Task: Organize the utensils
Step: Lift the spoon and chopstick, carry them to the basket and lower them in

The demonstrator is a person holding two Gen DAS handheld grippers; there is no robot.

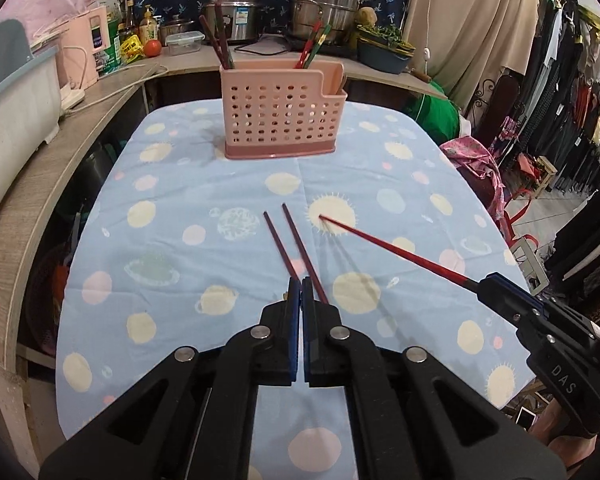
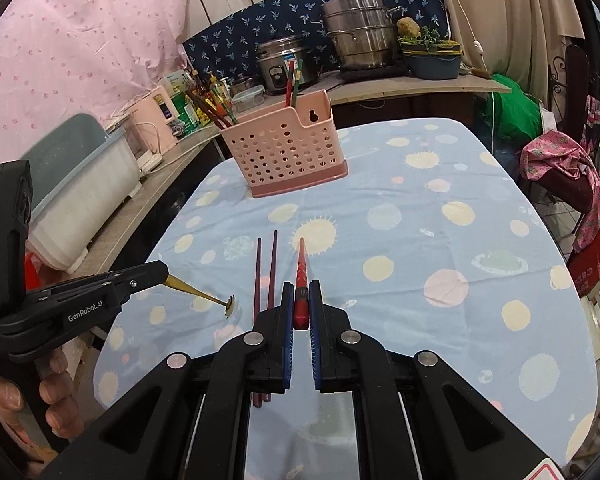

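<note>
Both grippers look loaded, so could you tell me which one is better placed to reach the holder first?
Probably right: the right gripper holds its red chopstick aimed at the pink utensil holder; the left gripper holds a gold fork sideways.

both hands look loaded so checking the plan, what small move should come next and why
Probably carry the right hand-held gripper forward toward the pink holder: it is shut on a red chopstick, and similar coloured chopsticks already stand in the holder's right side.
</note>
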